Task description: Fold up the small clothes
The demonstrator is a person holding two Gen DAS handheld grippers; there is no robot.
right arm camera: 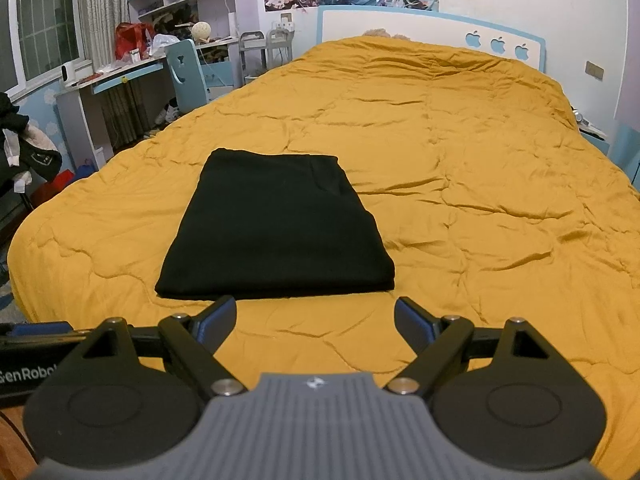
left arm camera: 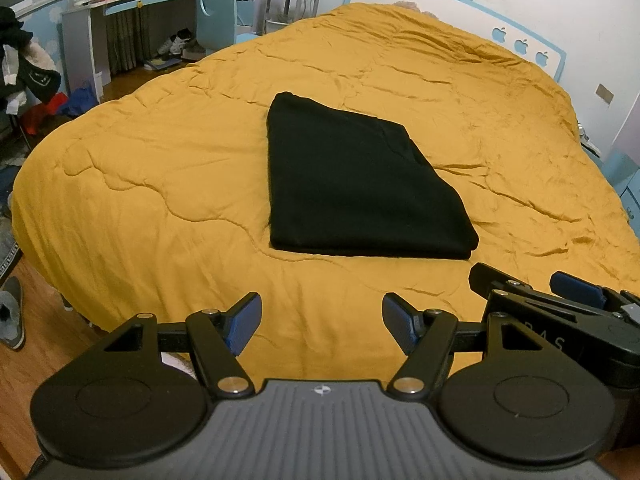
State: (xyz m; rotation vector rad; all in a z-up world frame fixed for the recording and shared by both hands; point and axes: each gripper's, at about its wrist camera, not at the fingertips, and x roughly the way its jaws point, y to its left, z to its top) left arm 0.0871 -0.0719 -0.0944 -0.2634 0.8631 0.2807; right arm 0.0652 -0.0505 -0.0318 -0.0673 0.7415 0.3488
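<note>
Mustard quilt (right arm camera: 460, 184) covered the bed, and the black garment (right arm camera: 276, 224) lay on it as a flat, squared rectangle with layered edges at its near side — folding judged complete or nearly so. Left gripper (left arm camera: 318, 328) and right gripper (right arm camera: 316, 322) hovered short of it, both released and holding nothing. Nothing obstructed the approach — desk clutter (right arm camera: 136, 48) sat well apart.
</note>
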